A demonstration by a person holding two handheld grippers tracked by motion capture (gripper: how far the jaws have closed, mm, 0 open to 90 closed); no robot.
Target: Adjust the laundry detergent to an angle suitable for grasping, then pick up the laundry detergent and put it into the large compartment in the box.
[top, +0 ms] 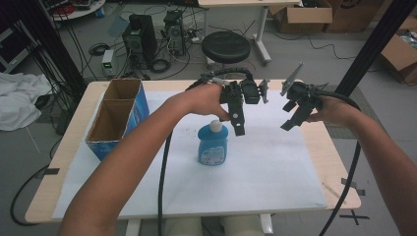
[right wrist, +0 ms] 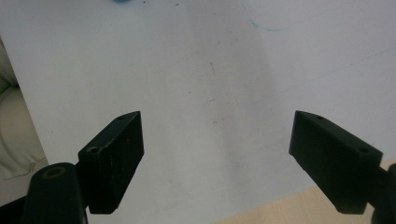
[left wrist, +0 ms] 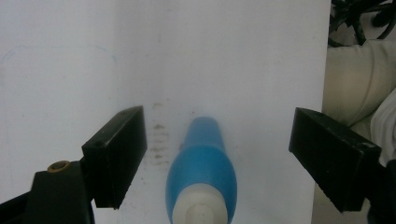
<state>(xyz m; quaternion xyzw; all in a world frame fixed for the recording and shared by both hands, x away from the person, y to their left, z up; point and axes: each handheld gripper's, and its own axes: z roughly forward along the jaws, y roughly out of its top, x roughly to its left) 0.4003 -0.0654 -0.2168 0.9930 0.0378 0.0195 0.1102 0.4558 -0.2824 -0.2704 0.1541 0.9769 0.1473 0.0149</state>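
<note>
A blue bottle (top: pixel 213 145) with a white cap stands upright on the white sheet (top: pixel 275 167) in the middle of the table. My left gripper (top: pixel 235 125) hangs just above and to the right of the cap, pointing down. In the left gripper view the bottle (left wrist: pixel 201 182) shows from above, low between the wide jaws of the left gripper (left wrist: pixel 219 135), and neither pad touches it. My right gripper (top: pixel 290 123) hovers over the sheet farther right. The right gripper view shows that gripper (right wrist: pixel 217 135) open over bare white sheet with nothing between its jaws.
A blue cardboard box (top: pixel 140 105) with two open compartments stands at the table's left. The wooden table edge (top: pixel 339 162) shows to the right of the sheet. Beyond the table are a black stool (top: pixel 225 46), computers, cables and cardboard boxes on the floor.
</note>
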